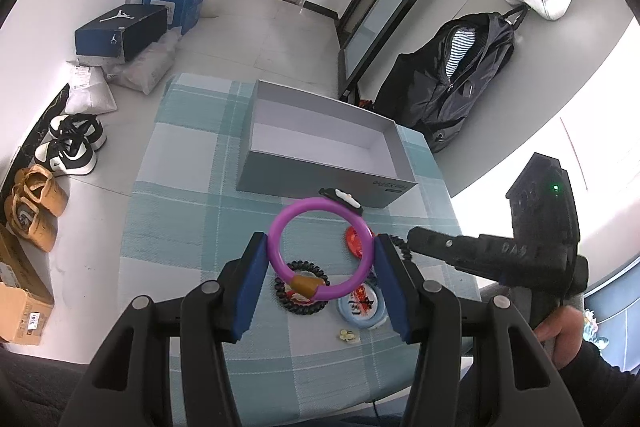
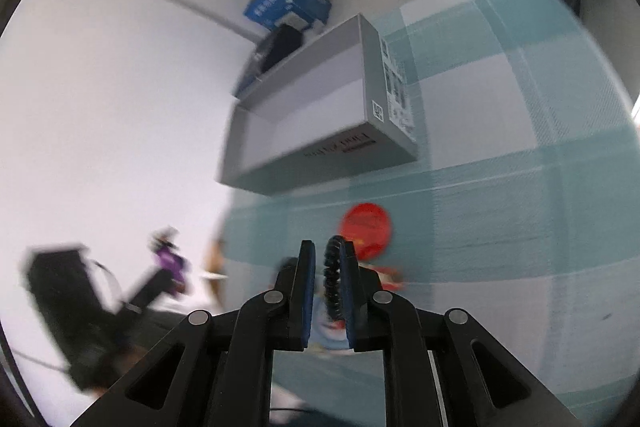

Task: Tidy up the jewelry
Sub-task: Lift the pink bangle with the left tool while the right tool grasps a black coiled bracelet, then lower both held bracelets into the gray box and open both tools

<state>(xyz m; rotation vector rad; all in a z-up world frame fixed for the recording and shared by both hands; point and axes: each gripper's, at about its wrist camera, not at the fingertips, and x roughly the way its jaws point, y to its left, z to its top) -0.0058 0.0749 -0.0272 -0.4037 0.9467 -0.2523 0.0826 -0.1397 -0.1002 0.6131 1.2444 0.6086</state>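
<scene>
Left tool: pads half apart, clamped on either side of the purple ring, pitched down toward the surface. Right tool: pads near together, black coil tie between them against the right pad, just right of the ring. Hand grips its handle.

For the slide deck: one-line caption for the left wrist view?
Left hand-held gripper holds a purple plastic bangle by its sides above the teal checked tablecloth, facing an open grey cardboard box.
</scene>
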